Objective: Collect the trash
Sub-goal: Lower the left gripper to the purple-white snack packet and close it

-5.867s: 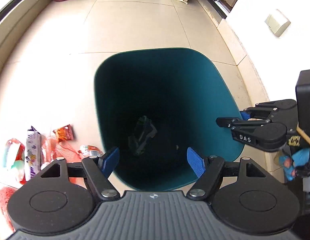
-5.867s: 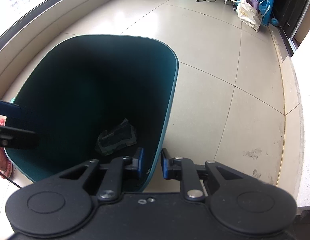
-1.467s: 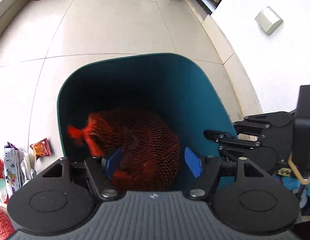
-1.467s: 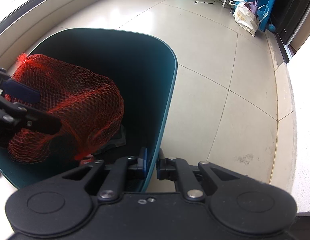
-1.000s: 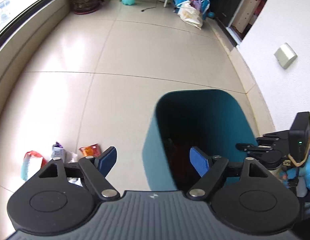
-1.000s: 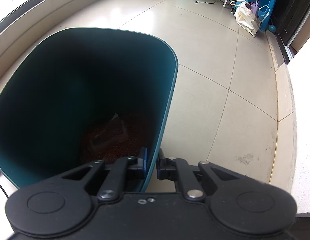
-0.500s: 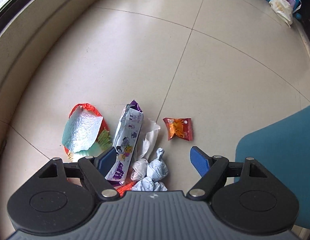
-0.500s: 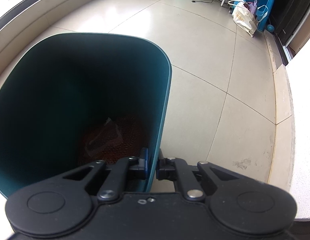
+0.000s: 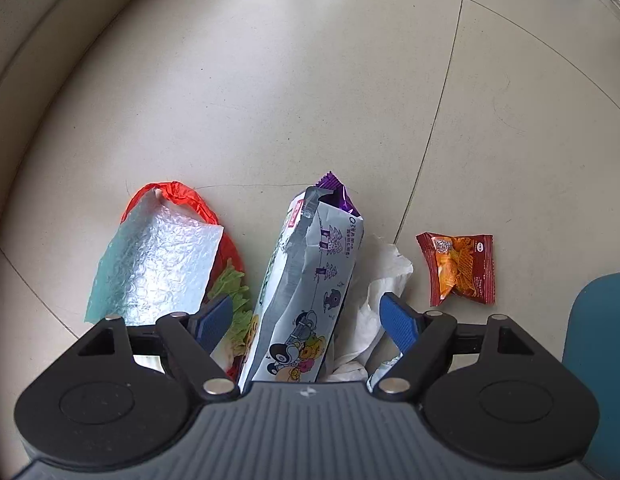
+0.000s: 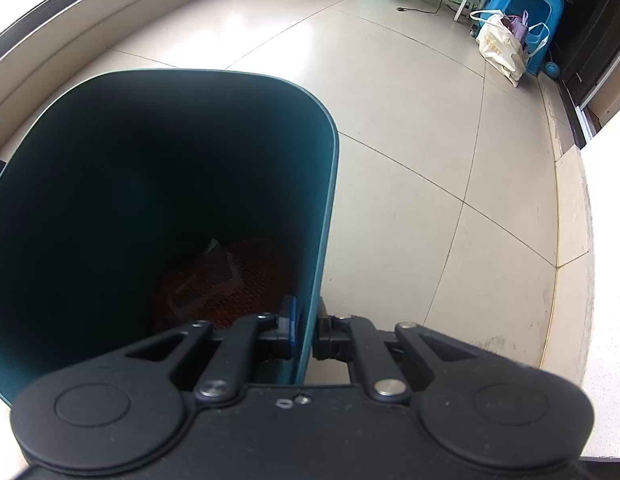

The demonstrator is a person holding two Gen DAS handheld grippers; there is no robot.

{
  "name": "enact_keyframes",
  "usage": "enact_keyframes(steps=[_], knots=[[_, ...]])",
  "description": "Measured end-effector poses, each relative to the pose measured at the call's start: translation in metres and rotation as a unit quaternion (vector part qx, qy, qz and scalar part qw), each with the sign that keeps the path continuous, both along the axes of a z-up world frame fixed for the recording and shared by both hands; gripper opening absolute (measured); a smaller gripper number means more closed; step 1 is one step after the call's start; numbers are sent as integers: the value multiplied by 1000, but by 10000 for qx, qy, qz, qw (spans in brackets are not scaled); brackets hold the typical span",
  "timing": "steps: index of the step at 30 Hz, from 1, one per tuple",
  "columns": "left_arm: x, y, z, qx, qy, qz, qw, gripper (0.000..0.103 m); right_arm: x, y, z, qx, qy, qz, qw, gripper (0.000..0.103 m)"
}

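Over snack wrapper, left hand-held gripper spread

The beige tiled floor carries, ahead of the tool, a long silver-purple snack wrapper, left a red bag, right an orange-red snack packet.

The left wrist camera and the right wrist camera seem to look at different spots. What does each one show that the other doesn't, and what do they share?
Only the left wrist view shows the litter on the floor: a long cartoon-printed snack wrapper between the open left gripper fingers, a bubble-wrap sheet on a red plastic bag, white tissue and a small orange snack packet.

Only the right wrist view shows the right gripper clamped on the bin's wall, red mesh netting inside, and a blue stool.

Both show the teal trash bin and tiled floor.
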State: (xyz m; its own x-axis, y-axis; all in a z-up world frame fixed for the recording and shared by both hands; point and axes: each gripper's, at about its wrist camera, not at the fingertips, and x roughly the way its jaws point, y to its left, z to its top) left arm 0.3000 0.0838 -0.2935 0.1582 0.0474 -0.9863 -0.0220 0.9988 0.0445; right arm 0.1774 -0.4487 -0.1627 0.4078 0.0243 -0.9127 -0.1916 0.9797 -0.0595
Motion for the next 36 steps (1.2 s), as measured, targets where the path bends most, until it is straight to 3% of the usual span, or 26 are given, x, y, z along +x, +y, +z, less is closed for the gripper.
enact_keyframes(steps=[3, 4, 6, 7, 9, 11, 14, 22, 27, 30, 31, 32, 36], knots=[[0, -4, -8, 95, 45, -15, 9999, 72, 7, -5, 0, 45, 54, -59, 10000, 6], [1, -4, -12, 99, 77, 9, 9999, 60, 7, -5, -1, 44, 62, -77, 9999, 6], [2, -3, -16, 150, 123, 122, 9997, 50, 12, -6, -1, 10, 73, -91, 9999, 6], [2, -3, -17, 154, 151, 140, 9997, 40, 13, -4, -2, -12, 72, -92, 9999, 6], [1, -4, -16, 250, 111, 140, 9995, 36, 13, -2, -2, -32, 70, -102, 9999, 6], [1, -5, -11, 265, 46, 158, 9995, 22, 12, 1, -2, -51, 60, -113, 9999, 6], [-1, -8, -1, 358, -27, 182, 9992, 7, 11, 4, -2, -80, 42, -98, 9999, 6], [-8, -18, 45, 385, -299, 25, 9988, 3, 7, 6, -2, -83, -15, -83, 9999, 6], [-14, -21, 52, -6, -257, -266, 9993, 7, 6, 3, 0, -19, -9, -98, 10000, 5], [-11, -17, 43, -177, -229, -164, 9994, 38, 6, 2, 0, -28, -16, -62, 10000, 5], [-10, -16, 38, -156, -257, -162, 9994, 67, 6, 2, 0, -30, -14, -54, 10000, 5], [-8, -16, 33, -113, -277, -171, 9994, 85, 6, 3, 0, -37, -11, -50, 10000, 5], [6, -12, 4, 119, -160, -137, 9997, 85, 7, 1, 0, 12, 32, -72, 10000, 6]])
